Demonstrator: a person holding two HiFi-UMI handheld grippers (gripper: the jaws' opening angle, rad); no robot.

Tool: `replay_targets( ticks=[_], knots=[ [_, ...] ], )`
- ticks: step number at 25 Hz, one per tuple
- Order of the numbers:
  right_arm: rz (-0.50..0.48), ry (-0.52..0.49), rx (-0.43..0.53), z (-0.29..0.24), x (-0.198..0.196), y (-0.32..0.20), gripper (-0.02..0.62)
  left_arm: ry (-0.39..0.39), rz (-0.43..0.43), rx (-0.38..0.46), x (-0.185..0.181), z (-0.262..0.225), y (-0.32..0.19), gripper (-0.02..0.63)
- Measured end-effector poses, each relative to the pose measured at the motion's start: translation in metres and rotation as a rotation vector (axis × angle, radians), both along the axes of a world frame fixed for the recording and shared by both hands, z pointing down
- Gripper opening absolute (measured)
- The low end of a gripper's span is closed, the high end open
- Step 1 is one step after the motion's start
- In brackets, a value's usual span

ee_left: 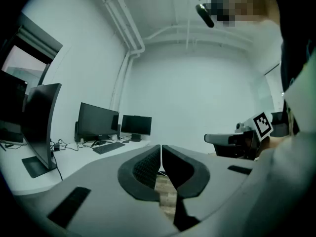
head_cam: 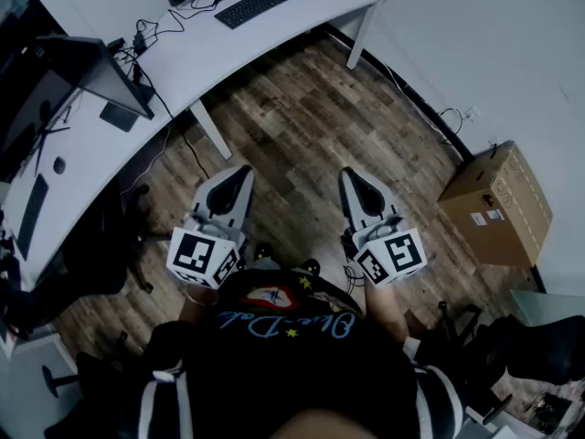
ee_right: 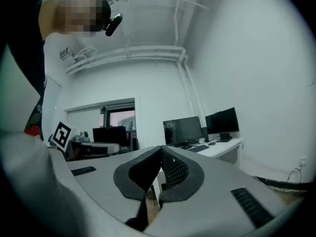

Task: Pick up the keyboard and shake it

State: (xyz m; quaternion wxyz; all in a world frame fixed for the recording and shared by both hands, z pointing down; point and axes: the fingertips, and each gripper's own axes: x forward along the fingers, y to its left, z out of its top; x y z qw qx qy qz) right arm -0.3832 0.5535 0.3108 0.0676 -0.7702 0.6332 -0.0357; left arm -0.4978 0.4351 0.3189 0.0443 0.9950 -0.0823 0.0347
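A black keyboard (head_cam: 259, 3) lies on the white curved desk (head_cam: 210, 48) at the far end, in front of a black monitor; it also shows small in the left gripper view as the keyboard (ee_left: 108, 147) and in the right gripper view as the keyboard (ee_right: 198, 148). My left gripper (head_cam: 241, 172) and right gripper (head_cam: 351, 176) hang side by side over the wooden floor, close to the person's body and well short of the desk. Both are shut with nothing between the jaws, as seen at the left gripper (ee_left: 161, 149) and the right gripper (ee_right: 161, 152).
A second dark keyboard (head_cam: 32, 213) and a large monitor (head_cam: 91, 67) sit on the desk's left wing. Two monitors (ee_left: 98, 122) stand behind the far keyboard. A cardboard box (head_cam: 498, 204) rests against the right wall. Cables trail under the desk legs (head_cam: 210, 131).
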Motion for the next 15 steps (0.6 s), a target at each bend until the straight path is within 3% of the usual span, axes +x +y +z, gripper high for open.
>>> replay_targets(
  ticks=[15],
  knots=[
    [0.008,0.0,0.013,0.002,0.01,0.013,0.002,-0.022,-0.004,0.01,0.008,0.004,0.01,0.009]
  ],
)
